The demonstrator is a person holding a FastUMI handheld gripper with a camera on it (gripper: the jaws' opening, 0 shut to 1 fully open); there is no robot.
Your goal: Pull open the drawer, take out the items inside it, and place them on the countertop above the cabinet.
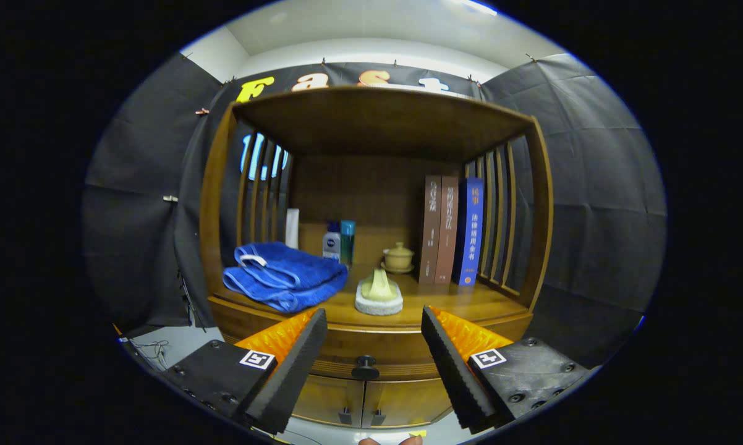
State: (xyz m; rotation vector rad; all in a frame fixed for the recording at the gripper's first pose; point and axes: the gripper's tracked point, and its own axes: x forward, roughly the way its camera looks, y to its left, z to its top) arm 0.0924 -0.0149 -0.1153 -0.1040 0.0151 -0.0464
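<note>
A wooden cabinet stands ahead of me, its drawer (371,352) closed, with a dark round knob (365,368) at the middle of the drawer front. My gripper (374,330) hangs open in front of the drawer, and the knob sits between and slightly below the two ribbed black fingertips (309,346). Nothing is held between them. The countertop (445,303) lies just beyond the fingers and bears a folded blue towel (285,275) on its left and a small pale green object on a round white base (379,293) in the middle. The drawer's contents are hidden.
At the back of the countertop stand two bottles (339,241), a lidded tea cup (399,258) and three upright books (452,230). Slatted wooden sides and a roof board enclose the shelf space. Two small cupboard doors (365,402) sit under the drawer. Bare wood lies right of the white base.
</note>
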